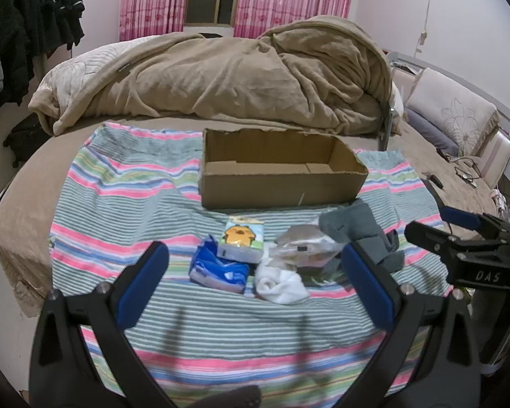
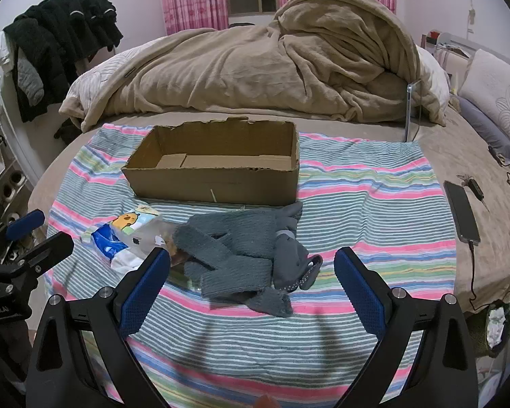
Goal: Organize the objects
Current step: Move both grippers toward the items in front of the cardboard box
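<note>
An open, empty cardboard box [image 1: 282, 183] [image 2: 217, 173] stands on a striped cloth [image 1: 119, 210] [image 2: 374, 204] on the bed. In front of it lie a tissue pack with a yellow cartoon [image 1: 243, 239] [image 2: 132, 221], a blue packet [image 1: 217, 267] [image 2: 107, 241], a clear plastic bag [image 1: 306, 248], a white sock [image 1: 280, 284] and grey socks [image 1: 360, 231] [image 2: 241, 251]. My left gripper [image 1: 255, 285] is open, hovering before the small items. My right gripper [image 2: 251, 285] is open around the near side of the grey socks; it also shows at right in the left wrist view [image 1: 459, 238].
A crumpled beige blanket [image 1: 241, 78] [image 2: 255, 64] lies behind the box. A phone on a cable [image 2: 462, 214] lies on the bed at right, with pillows [image 2: 493, 102] beyond. Dark clothes [image 2: 61, 37] hang at left.
</note>
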`<action>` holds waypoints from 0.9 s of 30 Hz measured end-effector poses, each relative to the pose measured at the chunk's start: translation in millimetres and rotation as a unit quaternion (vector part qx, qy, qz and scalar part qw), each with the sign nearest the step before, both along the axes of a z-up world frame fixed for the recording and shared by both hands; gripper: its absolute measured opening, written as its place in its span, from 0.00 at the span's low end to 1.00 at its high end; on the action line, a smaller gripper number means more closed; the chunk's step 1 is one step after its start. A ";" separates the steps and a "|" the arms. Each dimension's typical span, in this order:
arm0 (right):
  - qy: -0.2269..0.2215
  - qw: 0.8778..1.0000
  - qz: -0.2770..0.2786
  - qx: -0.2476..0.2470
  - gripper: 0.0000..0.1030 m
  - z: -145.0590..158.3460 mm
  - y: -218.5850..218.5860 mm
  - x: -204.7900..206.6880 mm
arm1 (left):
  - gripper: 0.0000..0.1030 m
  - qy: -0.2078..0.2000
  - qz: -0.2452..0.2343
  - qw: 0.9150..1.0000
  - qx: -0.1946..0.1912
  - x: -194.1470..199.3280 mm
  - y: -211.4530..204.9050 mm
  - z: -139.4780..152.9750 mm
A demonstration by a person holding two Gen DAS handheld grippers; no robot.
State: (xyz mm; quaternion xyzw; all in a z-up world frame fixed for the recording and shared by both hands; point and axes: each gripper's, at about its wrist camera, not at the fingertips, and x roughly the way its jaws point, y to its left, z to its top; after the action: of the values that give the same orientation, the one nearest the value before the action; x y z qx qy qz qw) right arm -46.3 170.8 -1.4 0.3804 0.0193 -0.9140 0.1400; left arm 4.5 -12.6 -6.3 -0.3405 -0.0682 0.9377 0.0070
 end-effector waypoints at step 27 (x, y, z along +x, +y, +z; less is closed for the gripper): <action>-0.001 1.000 0.002 0.001 0.96 0.4 -2.9 3.3 | 0.99 0.001 0.004 1.000 0.003 6.7 -5.4 2.6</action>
State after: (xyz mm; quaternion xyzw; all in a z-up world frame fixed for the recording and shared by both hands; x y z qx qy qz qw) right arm -43.0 167.8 -1.0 0.3817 0.0202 -0.9132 0.1413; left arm 11.2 -18.0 -3.8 -0.3391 -0.0723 0.9379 0.0048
